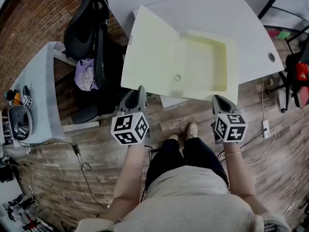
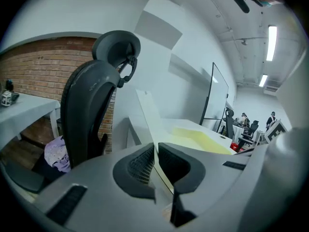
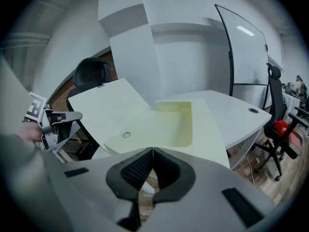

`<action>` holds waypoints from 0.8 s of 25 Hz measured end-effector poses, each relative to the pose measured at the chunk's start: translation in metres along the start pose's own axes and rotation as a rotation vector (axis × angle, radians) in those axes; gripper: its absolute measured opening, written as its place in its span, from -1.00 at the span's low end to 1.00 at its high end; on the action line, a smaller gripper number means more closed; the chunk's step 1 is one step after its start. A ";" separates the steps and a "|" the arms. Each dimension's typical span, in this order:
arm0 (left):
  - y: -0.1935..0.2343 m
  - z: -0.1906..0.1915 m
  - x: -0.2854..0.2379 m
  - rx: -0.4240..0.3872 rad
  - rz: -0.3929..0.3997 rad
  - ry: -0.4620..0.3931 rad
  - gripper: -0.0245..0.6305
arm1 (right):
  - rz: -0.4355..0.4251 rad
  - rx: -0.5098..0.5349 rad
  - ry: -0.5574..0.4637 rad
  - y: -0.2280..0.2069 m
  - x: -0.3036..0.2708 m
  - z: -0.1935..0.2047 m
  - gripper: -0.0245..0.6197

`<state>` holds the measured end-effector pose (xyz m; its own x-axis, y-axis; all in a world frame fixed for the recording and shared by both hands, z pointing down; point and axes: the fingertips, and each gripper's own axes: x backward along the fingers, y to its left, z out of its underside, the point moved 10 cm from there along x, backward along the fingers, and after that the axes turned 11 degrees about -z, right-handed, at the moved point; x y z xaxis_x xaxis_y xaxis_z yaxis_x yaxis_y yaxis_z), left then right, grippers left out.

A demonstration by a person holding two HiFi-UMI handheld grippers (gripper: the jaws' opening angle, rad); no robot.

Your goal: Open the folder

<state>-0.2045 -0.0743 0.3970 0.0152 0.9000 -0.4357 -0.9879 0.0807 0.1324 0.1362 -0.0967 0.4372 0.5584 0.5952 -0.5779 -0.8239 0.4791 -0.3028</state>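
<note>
Claws both grip: our left claw (image 2: 155, 149) clamps the folder (image 1: 154, 57) by its cover's near edge, our right claw (image 3: 152, 151) pinches the tray half's near edge. Between them the hinge runs away from us across the table (image 1: 256, 37).

No words, brand names or numbers can be read anywhere. The only printed marks are black-and-white square code patterns. They stand on the left marker cube (image 1: 129, 128) of the left gripper (image 1: 140, 91), on the right marker cube (image 1: 231, 127) of the right gripper (image 1: 218, 100), and on a small cube (image 1: 26, 101) that lies on the side desk (image 1: 43, 81) at the far left. None of these patterns carries a legible letter or digit.
</note>
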 end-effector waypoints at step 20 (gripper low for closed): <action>0.032 0.030 -0.024 0.105 -0.095 0.047 -0.76 | -0.012 -0.002 0.020 -0.002 0.000 -0.003 -0.86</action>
<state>-0.2321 -0.0803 0.4389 0.0980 0.8655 -0.4912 -0.9608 0.2109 0.1799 0.1376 -0.0991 0.4357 0.5665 0.5759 -0.5895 -0.8172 0.4848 -0.3117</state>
